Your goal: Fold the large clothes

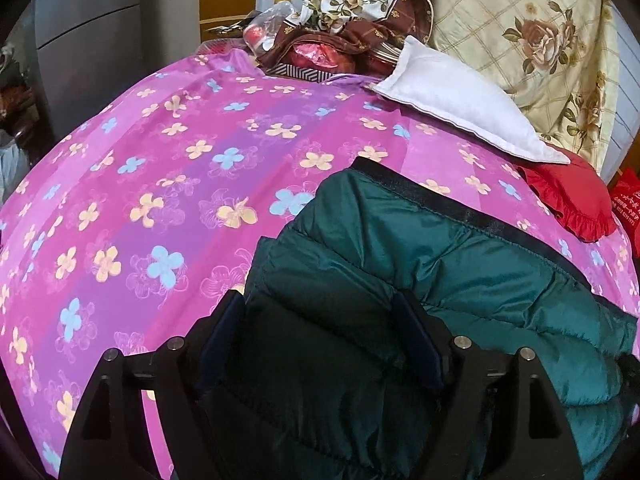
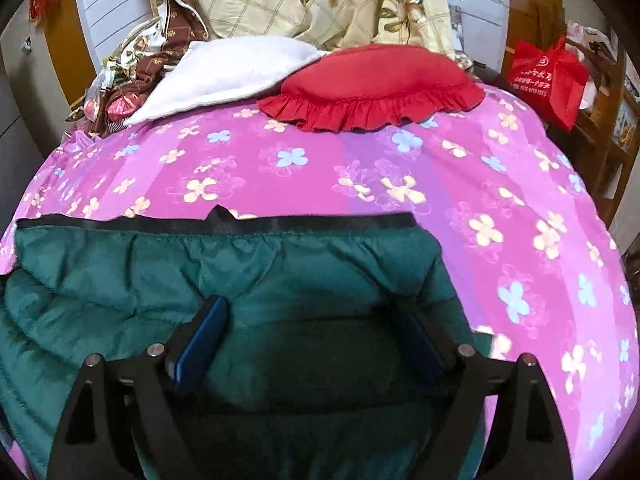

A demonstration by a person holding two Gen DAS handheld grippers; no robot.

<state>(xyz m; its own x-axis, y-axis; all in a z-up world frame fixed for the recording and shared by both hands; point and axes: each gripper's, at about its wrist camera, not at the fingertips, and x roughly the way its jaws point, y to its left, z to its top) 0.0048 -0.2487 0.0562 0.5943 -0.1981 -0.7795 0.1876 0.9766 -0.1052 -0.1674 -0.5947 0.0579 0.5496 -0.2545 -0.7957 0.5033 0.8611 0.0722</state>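
The dark green puffer jacket (image 1: 460,264) lies on the bed, on the pink flowered bedsheet (image 1: 160,168), and both tongs hang right over it. The left gripper (image 1: 320,312) has its jaws spread wide, with the jacket's padded edge bulging up between the two blue pads; nothing is pinched. The right gripper (image 2: 316,320) stands likewise released above the jacket (image 2: 120,264), its pads apart with green fabric between and under them. Whether either pair of fingertips actually touches the cloth, I cannot tell.

The jacket is quilted in broad puffy bands, glossy, rumpled into soft folds, and a black band (image 2: 320,222) runs along its far edge (the hem or a zip strip, hard to say which). It looks bunched rather than flat.

Beyond it, toward the head of the bed, a white pillow (image 2: 224,72) and a red frilled cushion (image 2: 376,88) rest on the sheet, the cushion overlapping the pillow's corner. A cream rose-print quilt (image 2: 304,0) is heaped behind them.
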